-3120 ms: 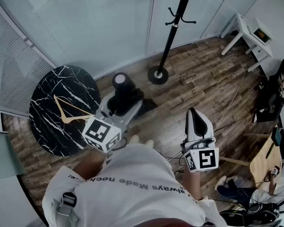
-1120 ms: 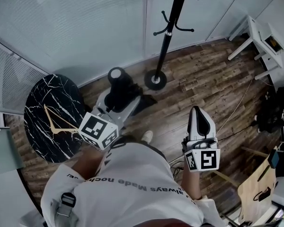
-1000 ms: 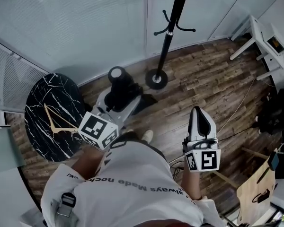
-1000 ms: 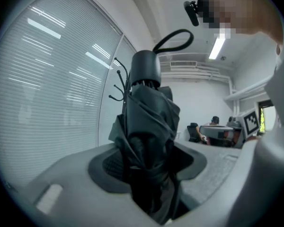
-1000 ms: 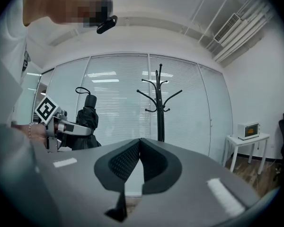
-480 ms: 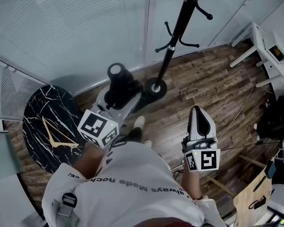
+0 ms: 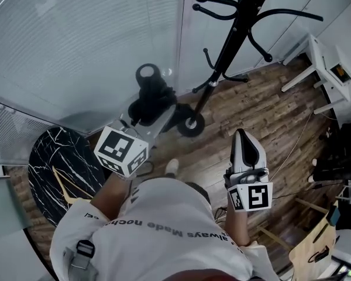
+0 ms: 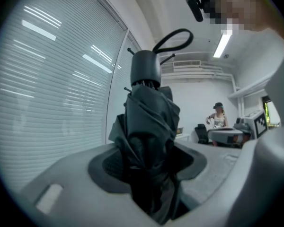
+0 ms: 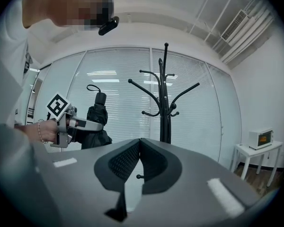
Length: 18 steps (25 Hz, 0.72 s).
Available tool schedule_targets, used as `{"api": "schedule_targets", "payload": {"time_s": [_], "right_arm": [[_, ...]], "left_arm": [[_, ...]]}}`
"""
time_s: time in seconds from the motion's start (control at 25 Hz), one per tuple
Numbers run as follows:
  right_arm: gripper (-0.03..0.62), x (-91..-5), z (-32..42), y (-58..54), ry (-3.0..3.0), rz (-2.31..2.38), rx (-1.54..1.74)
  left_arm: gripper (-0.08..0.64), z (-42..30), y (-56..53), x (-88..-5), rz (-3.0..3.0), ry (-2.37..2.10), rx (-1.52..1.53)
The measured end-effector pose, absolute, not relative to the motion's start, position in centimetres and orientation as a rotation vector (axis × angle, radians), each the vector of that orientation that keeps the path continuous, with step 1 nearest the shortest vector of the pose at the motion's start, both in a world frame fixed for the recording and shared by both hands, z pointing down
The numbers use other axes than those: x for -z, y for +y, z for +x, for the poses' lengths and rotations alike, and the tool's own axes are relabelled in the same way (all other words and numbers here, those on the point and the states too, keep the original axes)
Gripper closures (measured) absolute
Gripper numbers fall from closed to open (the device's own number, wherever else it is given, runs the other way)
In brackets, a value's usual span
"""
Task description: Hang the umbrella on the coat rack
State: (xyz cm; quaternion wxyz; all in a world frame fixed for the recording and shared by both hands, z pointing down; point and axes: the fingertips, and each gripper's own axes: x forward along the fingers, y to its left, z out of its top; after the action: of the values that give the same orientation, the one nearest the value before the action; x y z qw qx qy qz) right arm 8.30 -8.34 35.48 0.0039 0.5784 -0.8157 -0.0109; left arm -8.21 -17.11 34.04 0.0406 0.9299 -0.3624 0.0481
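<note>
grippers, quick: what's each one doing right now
Left gripper: closed on the folded black fabric umbrella.
Right gripper: closed, holding nothing.

Umbrella [image 7: 148,93]: in left gripper [image 7: 155,117], just left of coat rack [image 7: 226,57]. Right gripper [image 7: 241,136]: near right. Round table [image 7: 50,163]: near left. Side table [image 7: 313,44]: far right.

Folded black umbrella [image 8: 149,112], upright, clamped between the left gripper [image 8: 149,169] jaws. Strap loop [image 8: 173,38] on top. Window blinds [image 8: 52,79] left of the umbrella.
</note>
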Motion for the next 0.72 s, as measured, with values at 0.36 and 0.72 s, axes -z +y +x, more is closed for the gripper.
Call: {"api": "schedule_targets", "payload": {"time_s": [0.36,0.72], "right_arm": [[0.591,-35.2,10.3,-12.7,-2.546,1.755,-0.029],[0.591,-32.2,11.6,-14.7,-2.545,1.657,0.029]], "left_arm": [[0.326,-6.2,-22.8,-29.8,2.870,-1.209,-0.146],[0.327,-4.1,-26.0,-26.0,2.861,-1.319,-0.151]]}}
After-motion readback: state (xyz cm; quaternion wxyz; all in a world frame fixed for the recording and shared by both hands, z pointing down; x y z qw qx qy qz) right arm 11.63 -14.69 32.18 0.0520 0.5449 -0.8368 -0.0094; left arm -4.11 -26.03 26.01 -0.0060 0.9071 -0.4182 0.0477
